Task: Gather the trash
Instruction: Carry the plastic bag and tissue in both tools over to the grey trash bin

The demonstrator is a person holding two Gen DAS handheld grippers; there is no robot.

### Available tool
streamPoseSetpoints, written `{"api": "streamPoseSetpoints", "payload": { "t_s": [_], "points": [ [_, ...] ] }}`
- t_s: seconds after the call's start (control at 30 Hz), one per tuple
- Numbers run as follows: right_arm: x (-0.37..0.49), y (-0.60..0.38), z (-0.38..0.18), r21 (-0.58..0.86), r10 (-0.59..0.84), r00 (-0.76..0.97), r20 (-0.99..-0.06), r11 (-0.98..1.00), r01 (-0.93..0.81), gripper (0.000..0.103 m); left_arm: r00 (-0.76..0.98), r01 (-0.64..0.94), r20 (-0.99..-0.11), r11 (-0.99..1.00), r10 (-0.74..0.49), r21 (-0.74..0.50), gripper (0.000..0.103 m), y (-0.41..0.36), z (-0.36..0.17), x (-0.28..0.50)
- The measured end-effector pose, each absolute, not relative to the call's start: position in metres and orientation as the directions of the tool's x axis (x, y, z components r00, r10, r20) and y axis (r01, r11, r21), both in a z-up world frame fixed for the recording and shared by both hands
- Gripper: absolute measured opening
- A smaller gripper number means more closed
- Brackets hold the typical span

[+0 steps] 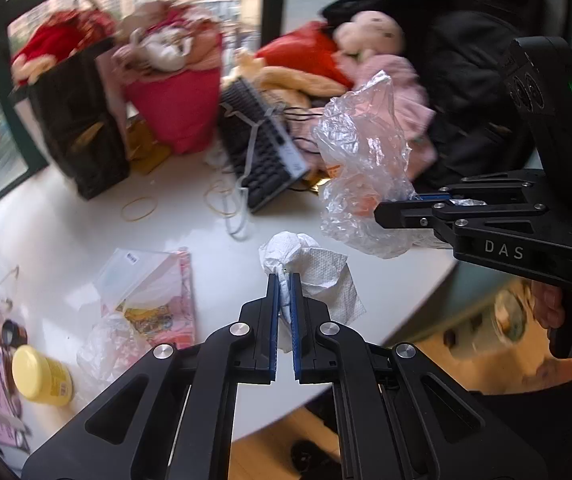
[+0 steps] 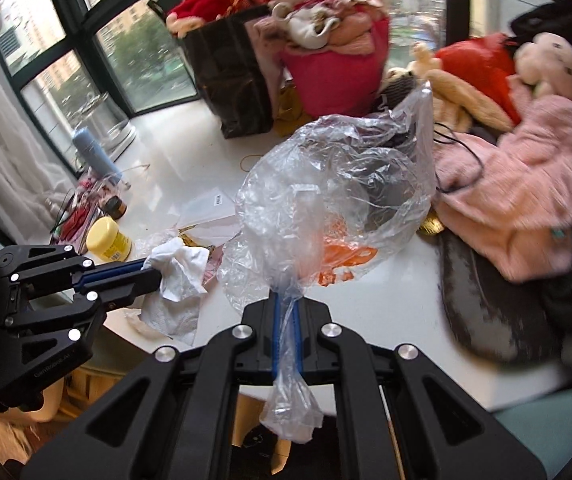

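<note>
White crumpled tissue (image 1: pixel 310 276) sits pinched between the blue pads of the left gripper (image 1: pixel 285 292), whose jaws are drawn nearly together on it at lower centre of the left wrist view. Thin clear plastic bag (image 2: pixel 326 200) is caught the same way in the right gripper (image 2: pixel 286 308): jaws almost closed, a twisted neck of film running down between the pads and a loose tail hanging below them. In the left view that bag (image 1: pixel 366 168) billows at right of centre, and both pieces of trash are carried clear above the white table (image 1: pixel 86 240).

To do this carry well, I judge both grips should be kept firm, since the film is slippery and the tissue soft; the bag's tail could slide out if the jaws ease. Moving both loads together toward a bin seems sensible, though no bin shows in either view.

More possible trash lies lower left in the left view: a flattened clear wrapper (image 1: pixel 106 352) beside a yellow jar (image 1: pixel 40 376), and a packet (image 1: pixel 154 292); blur leaves me unsure what the packet holds.

Upper parts of both frames are crowded: a dark paper bag (image 1: pixel 78 120), a pink bag of clothes (image 1: pixel 178 108), a keyboard (image 1: pixel 262 148), soft toys (image 2: pixel 546 60). Open room lies toward the table's near curved edge at bottom, with wooden floor beyond it.
</note>
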State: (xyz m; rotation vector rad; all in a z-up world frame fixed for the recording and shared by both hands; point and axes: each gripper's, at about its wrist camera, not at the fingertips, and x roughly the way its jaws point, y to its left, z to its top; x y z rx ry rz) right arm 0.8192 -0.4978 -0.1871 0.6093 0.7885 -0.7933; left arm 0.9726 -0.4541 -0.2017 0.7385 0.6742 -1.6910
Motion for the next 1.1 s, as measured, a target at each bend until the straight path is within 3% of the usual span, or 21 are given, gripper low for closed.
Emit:
{"api": "streamPoseSetpoints", "payload": {
  "t_s": [0.53,1.1],
  "points": [
    [0.731,-0.369,-0.172,0.19,-0.509,0.311,-0.803,0.275,0.942,0.007,-0.399,0.834,-0.754,-0.547,-0.522,-0.063,0.004,-0.388,-0.185,0.888],
    [0.514,-0.223,-0.176,0.205,-0.595,0.041,-0.802,-0.211,0.956,0.007,-0.575,0.48,-0.771,-0.876,-0.273,-0.048,0.004,-0.309,-0.194,0.648]
  ]
}}
